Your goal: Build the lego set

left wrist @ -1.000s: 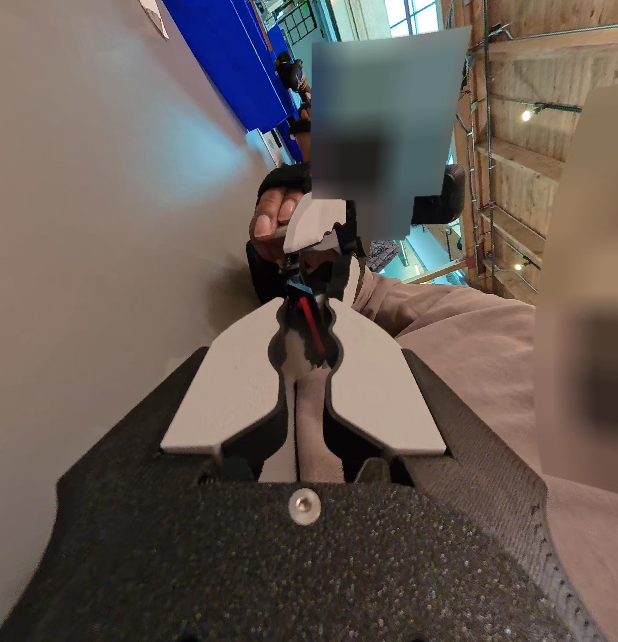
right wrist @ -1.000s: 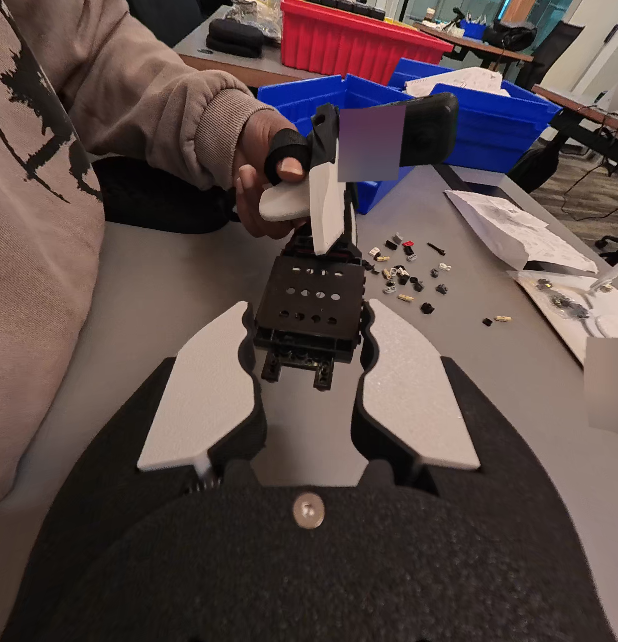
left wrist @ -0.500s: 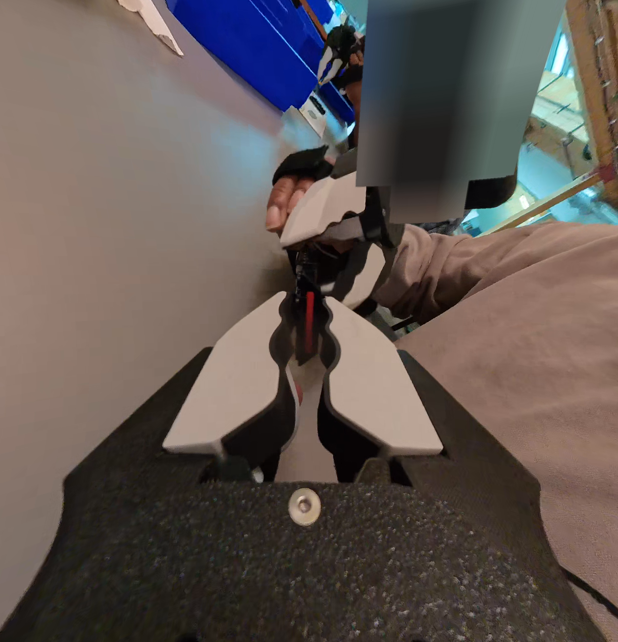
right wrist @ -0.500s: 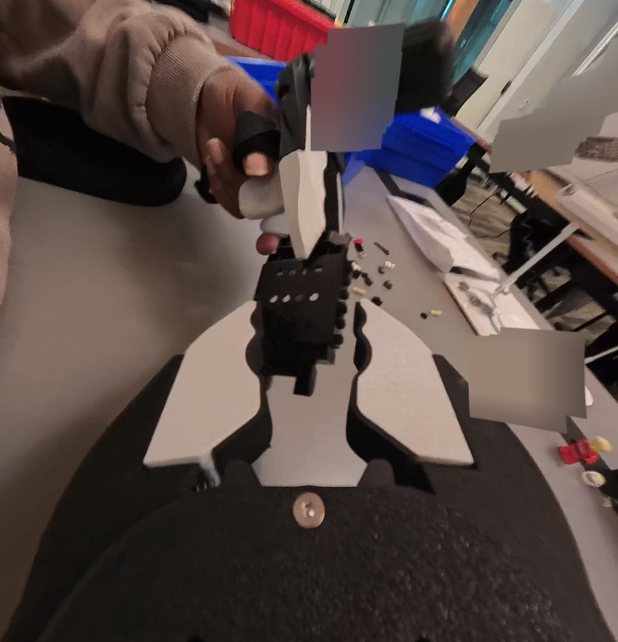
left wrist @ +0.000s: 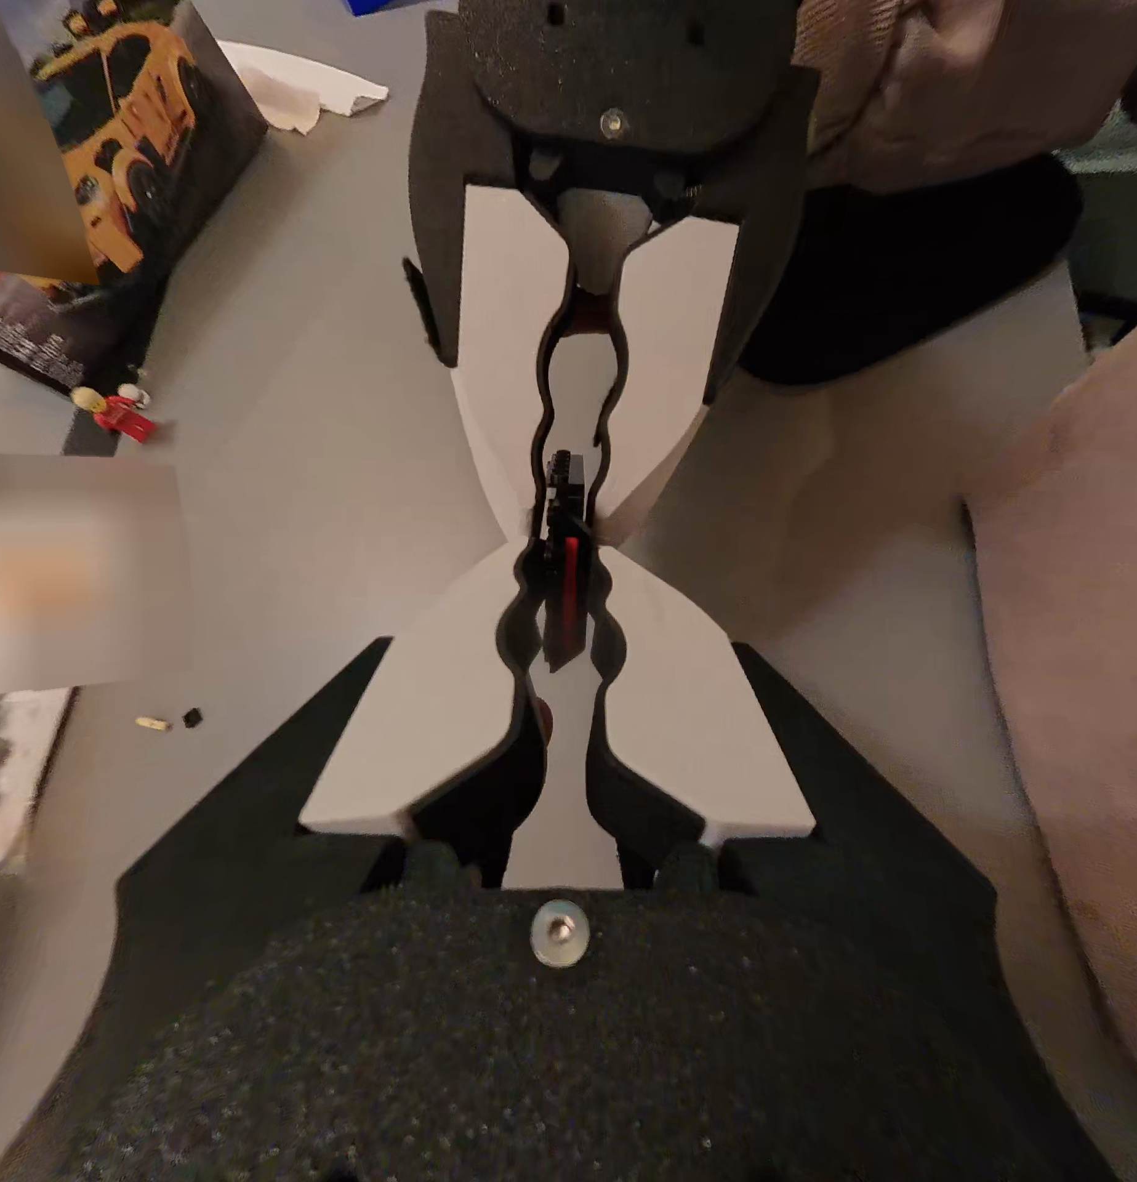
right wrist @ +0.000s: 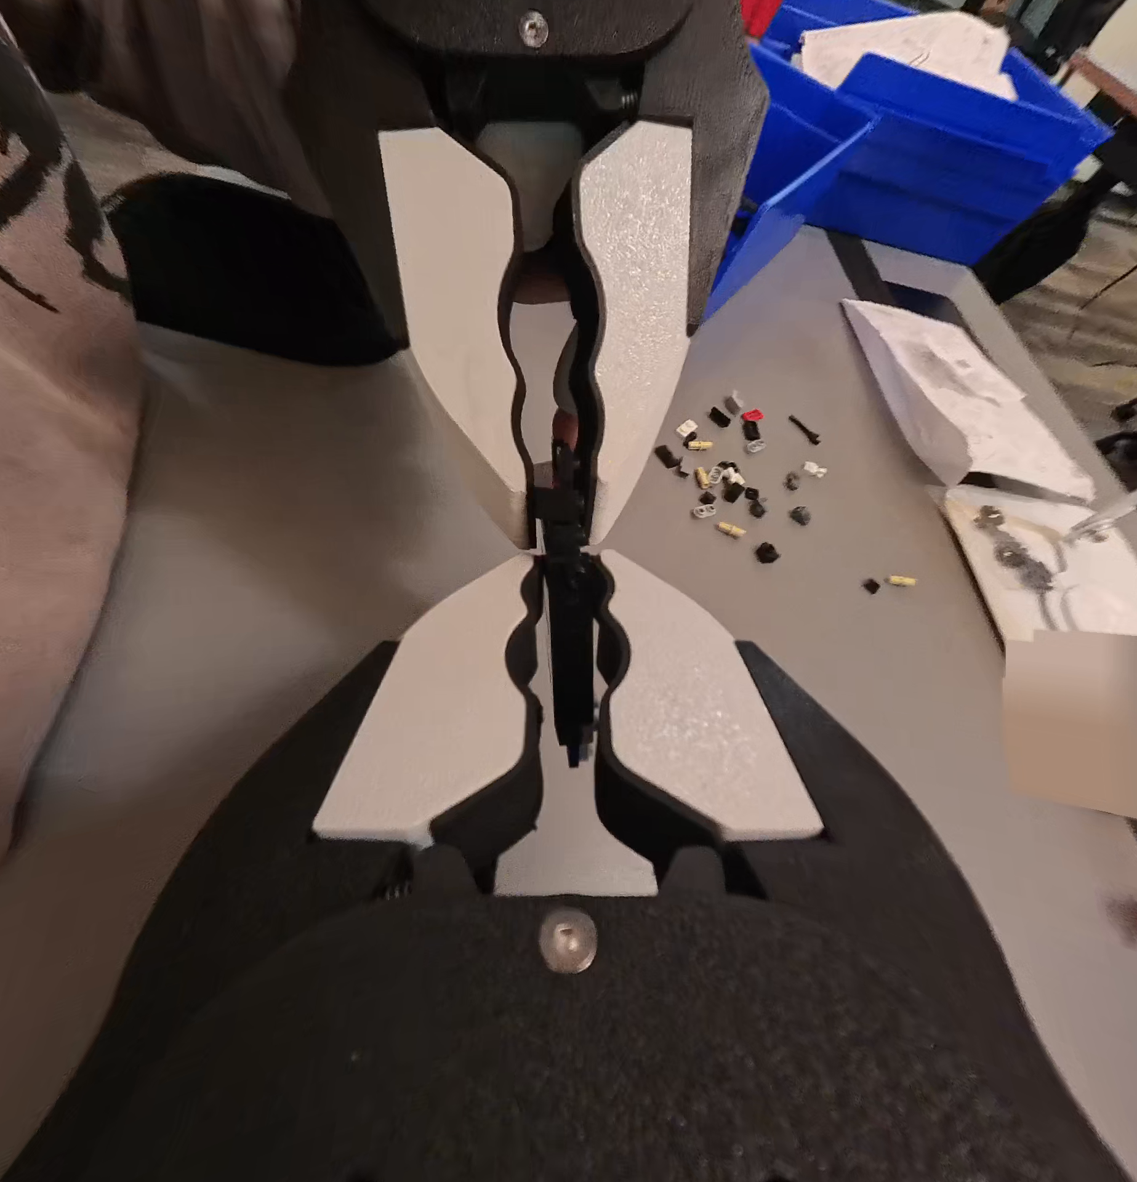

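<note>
Both grippers, left (left wrist: 562,563) and right (right wrist: 562,563), jaws pinching black lego assembly (right wrist: 569,639) | loose pieces (right wrist: 738,476) beside | blue bins (right wrist: 924,141) behind

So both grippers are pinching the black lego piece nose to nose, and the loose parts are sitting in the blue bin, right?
Not quite. The loose parts lie scattered on the grey table, beside the blue bin, as the right wrist view shows. Both grippers, left and right, do pinch the lego piece.
</note>
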The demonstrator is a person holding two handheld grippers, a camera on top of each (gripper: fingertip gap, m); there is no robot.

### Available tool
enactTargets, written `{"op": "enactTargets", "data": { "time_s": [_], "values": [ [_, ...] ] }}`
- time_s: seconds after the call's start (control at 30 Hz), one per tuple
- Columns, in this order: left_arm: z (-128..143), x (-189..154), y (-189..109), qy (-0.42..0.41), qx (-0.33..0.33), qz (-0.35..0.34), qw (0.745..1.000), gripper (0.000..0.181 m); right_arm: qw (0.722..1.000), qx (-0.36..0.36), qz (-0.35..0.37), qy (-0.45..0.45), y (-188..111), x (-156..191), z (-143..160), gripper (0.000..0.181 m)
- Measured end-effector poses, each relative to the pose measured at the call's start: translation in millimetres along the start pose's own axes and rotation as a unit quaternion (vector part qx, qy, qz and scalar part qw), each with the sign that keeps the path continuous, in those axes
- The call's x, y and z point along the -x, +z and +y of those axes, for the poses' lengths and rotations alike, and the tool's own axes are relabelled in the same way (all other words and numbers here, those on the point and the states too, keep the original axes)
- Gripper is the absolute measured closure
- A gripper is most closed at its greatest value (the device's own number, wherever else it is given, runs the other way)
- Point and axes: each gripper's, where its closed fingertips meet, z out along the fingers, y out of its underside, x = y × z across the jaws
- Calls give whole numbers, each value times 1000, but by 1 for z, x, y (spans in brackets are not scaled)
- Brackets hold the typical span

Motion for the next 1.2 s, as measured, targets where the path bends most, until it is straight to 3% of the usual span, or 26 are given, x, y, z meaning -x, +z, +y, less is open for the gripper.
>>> {"op": "enactTargets", "data": {
  "time_s": [0.1, 0.27, 0.43, 0.57, 0.67, 0.8, 0.9, 1.1, 1.2],
  "values": [
    [-1, 0, -5, 28, -9, -16, 999, 168, 1000, -3, 21, -22, 1, 0, -5, 168],
    [-16, -4, -17, 77, -88, -40, 992, 168, 995, -67, 63, -49, -6, 1, -21, 169],
    [-21, -11, -29, 40, -138, -17, 990, 161, 989, -136, 56, -5, -14, 9, -27, 169],
    [-30, -14, -35, -25, -186, 27, 982, 169, 978, -200, 30, 57, -20, 12, -35, 169],
    [-34, -13, -36, -34, -184, 31, 982, 168, 971, -226, 17, 81, -23, 11, -38, 169],
    [-30, -12, -31, 16, -140, 3, 990, 168, 980, -186, 28, 60, -21, 9, -32, 167],
    [-27, -11, -29, 41, -112, -11, 993, 168, 989, -145, 30, 5, -23, 14, -37, 155],
    [-27, -13, -29, 110, -77, -45, 990, 168, 991, -98, 59, -71, -23, 13, -41, 169],
    [-31, -16, -34, 139, -103, -52, 983, 167, 984, -108, 84, -117, -24, 16, -47, 170]
  ]
}}
